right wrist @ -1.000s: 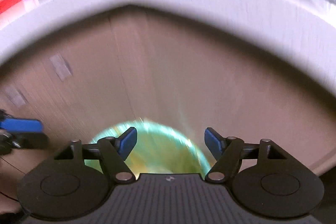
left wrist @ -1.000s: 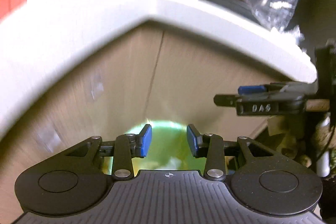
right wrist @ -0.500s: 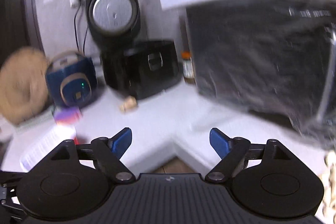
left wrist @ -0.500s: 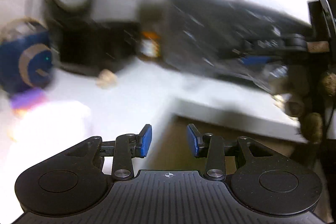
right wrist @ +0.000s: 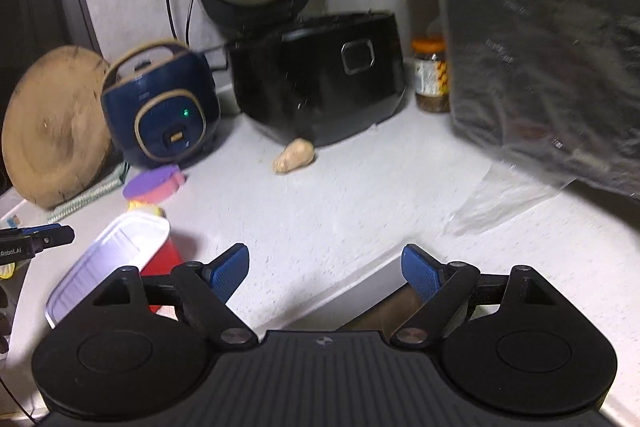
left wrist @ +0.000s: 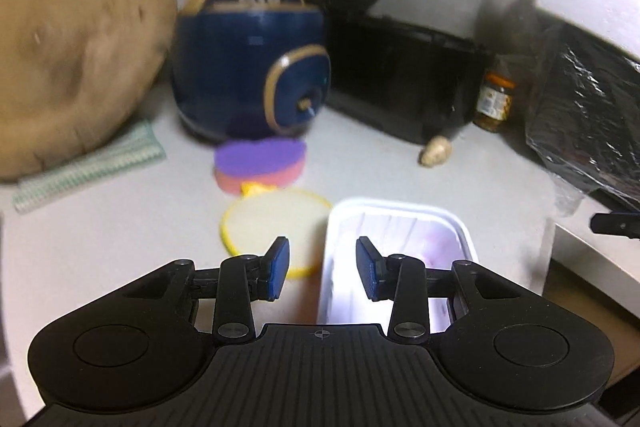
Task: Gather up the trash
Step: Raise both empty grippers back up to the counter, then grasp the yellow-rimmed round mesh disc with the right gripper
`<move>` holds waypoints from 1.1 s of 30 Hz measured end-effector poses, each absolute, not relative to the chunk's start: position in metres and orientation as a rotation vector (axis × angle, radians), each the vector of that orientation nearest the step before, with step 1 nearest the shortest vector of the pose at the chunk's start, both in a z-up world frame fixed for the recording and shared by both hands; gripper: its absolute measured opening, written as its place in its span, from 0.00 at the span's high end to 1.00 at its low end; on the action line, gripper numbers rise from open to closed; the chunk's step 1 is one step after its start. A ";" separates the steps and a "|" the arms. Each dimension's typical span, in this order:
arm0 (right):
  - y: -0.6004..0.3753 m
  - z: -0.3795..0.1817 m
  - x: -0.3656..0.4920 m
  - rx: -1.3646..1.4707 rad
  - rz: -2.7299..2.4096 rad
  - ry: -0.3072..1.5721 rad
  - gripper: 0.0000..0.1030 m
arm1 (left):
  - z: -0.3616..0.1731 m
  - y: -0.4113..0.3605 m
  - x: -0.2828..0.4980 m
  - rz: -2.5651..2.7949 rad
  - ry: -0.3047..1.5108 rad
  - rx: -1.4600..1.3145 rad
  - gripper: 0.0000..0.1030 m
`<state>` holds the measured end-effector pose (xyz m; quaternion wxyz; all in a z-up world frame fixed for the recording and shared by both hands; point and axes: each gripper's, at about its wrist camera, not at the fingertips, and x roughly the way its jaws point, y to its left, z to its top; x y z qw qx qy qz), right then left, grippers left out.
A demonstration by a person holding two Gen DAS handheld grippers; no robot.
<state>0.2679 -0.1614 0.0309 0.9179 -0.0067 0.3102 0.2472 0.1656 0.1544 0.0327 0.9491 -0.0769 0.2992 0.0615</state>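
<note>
A white plastic tray stands on the grey counter, on something red; it also shows in the right wrist view. My left gripper is open and empty, just above the tray's near left rim. My right gripper is open wide and empty over the counter's front edge. A yellow-rimmed round lid lies left of the tray. A piece of ginger lies by the black cooker. A clear plastic bag lies at the right.
A blue rice cooker, a black cooker with its lid up, a jar, a round wooden board, a striped cloth, purple and pink discs and a foil-wrapped dark box crowd the counter's back.
Both grippers have risen from a green-bottomed bin below the counter edge to counter height. The left one swung left over the white tray. Both stay open.
</note>
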 end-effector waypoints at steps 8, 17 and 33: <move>-0.109 0.040 0.255 -0.112 0.573 0.613 0.18 | 0.009 0.139 0.183 -0.142 0.684 -0.242 0.58; -0.074 0.011 0.251 -0.162 0.612 0.679 0.18 | 0.027 0.202 0.194 0.065 0.525 -0.355 0.59; -0.087 -0.001 0.249 -0.086 0.679 0.700 0.22 | -0.031 0.249 0.247 0.051 0.708 -0.473 0.59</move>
